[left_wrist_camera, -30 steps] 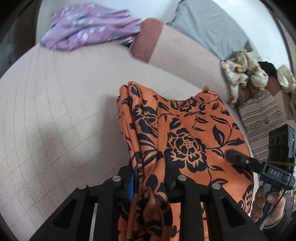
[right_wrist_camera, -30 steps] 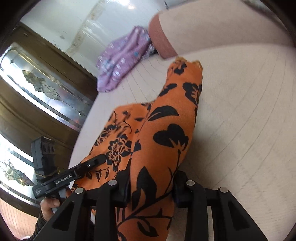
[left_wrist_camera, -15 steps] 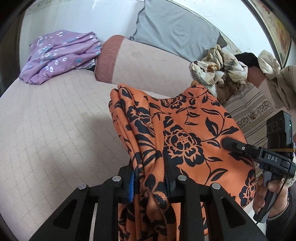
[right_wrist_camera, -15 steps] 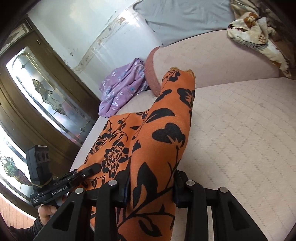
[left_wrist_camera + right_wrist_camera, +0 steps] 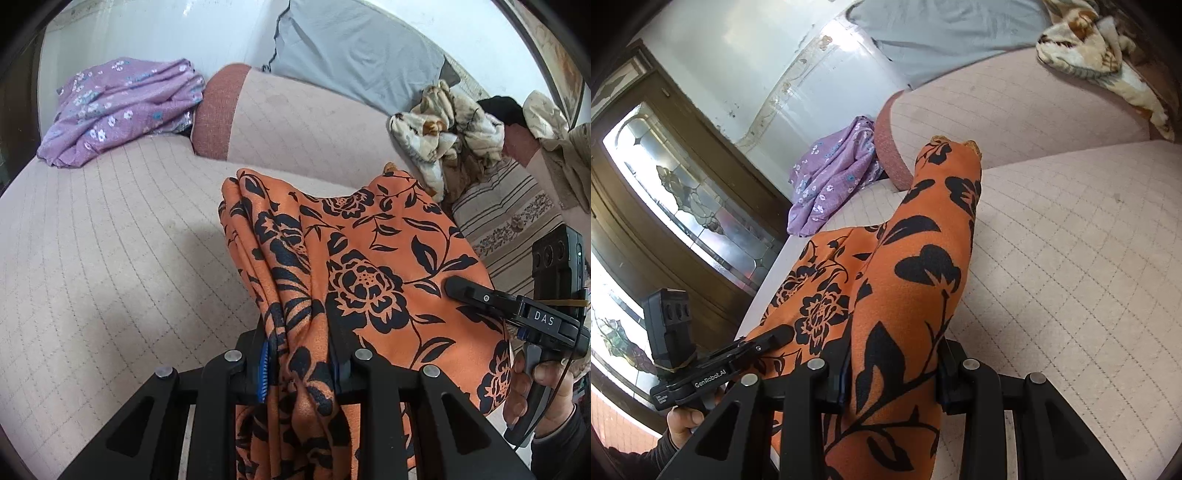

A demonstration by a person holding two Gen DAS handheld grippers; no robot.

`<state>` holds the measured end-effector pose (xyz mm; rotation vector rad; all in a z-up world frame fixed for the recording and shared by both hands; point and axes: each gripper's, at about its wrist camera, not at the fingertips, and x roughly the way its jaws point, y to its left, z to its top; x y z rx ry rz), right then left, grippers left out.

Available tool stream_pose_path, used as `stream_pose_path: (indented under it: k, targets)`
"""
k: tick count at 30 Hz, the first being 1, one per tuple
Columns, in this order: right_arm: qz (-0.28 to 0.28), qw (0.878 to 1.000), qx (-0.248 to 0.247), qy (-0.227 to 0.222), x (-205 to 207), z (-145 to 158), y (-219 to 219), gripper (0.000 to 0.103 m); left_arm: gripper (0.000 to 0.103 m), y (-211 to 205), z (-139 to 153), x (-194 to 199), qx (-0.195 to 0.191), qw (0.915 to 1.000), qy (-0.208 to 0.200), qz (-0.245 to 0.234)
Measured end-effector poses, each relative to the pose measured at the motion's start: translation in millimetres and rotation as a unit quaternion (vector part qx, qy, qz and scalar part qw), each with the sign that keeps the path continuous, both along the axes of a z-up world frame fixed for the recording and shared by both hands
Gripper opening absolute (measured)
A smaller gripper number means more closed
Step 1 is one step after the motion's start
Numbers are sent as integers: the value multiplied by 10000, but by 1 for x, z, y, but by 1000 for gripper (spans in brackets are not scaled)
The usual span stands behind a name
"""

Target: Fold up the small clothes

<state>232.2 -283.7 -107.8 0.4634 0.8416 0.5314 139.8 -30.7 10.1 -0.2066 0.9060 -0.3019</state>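
An orange garment with black flowers [image 5: 369, 266] hangs stretched between my two grippers above the quilted pink sofa seat [image 5: 110, 258]. My left gripper [image 5: 301, 363] is shut on one bunched edge of it. My right gripper [image 5: 892, 373] is shut on the other edge, where the cloth [image 5: 916, 258] rises away as a long fold. Each gripper shows in the other's view: the right one [image 5: 517, 314] at the right, the left one [image 5: 713, 369] at the lower left.
A purple flowered garment [image 5: 118, 107] lies at the sofa's far left by the armrest [image 5: 218, 110]. A grey pillow [image 5: 354, 55] leans at the back. A heap of cream and brown clothes [image 5: 450, 129] and a striped cushion [image 5: 509, 221] are at the right. A wooden glass door [image 5: 665, 192] stands left.
Both grippers have lifted and tilted up with the orange garment, so more of the sofa back, pillow and clothes heap shows. Both grips are unchanged.
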Motion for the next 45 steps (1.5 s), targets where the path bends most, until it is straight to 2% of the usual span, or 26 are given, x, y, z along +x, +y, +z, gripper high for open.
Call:
stream_pose_path:
  k: [3,4,5,7,9,10,13,17,19,21,22,24,26,28,30,31,32,33,36,41,45]
  targets:
    - [-220,9992,4,319,4,-29,-9,39,36,-12,-40,14,267,9986,458,-87]
    - [-376,9973,-14,634,6,-49,-16,47,41,-15,-57,17,417,9969,669,-62]
    - [-563,9933,-149,994,7,-70,-22,50,42,-15,-73,19,612,9941,891,-20]
    - [-983,9816,-648,1502,1,-97,-32,62,57,-6,-87,13,445,9943,969,-13]
    - [-1074,9847,-457,1294,-15,-96,-43,64,62,2,-80,4,462,9955,822,118]
    - [-1145,9843,-573,1219,-19,-92,-44,64,62,3,-74,1,480,9961,738,97]
    - [-1254,9876,-643,698,-29,-58,-41,64,62,3,-58,-6,556,9971,491,154]
    - [-790,9960,-346,231,-33,-27,-13,73,62,-4,-51,-10,690,9968,391,110]
    - [-478,9979,-244,363,-27,-37,0,78,62,-8,-59,-10,842,9951,518,73]
    - [-515,9934,-356,966,-17,-69,2,78,62,-7,-67,-11,940,9933,668,75]
    - [-593,9917,-285,1106,-16,-78,1,78,62,-6,-68,-12,920,9933,697,74]
    - [-709,9929,-189,941,-20,-68,0,78,62,-3,-62,-18,863,9943,616,92]
    - [-609,9958,-240,637,-20,-46,8,78,62,-3,-53,-24,839,9954,466,65]
    - [-537,9967,-249,552,-9,-37,13,78,65,-8,-52,-31,905,9953,336,-16]
    - [-653,9956,-193,647,6,-44,9,81,65,-14,-69,-29,1236,9909,538,-31]
    - [-785,9935,-223,792,15,-55,5,81,66,-13,-77,-28,1259,9896,692,-9]
    - [-947,9894,-282,1066,25,-70,1,81,66,-8,-80,-28,1119,9905,797,48]
    - [-1009,9880,-158,1156,29,-79,-4,81,66,-4,-78,-30,1007,9916,811,106]
    - [-987,9917,-36,820,15,-59,2,81,67,1,-64,-34,1010,9926,653,150]
    - [-812,9952,-139,530,-18,-33,13,81,67,4,-49,-43,1088,9922,564,228]
    - [-869,9951,-295,373,-58,-19,15,82,74,7,-39,-63,1170,9916,458,293]
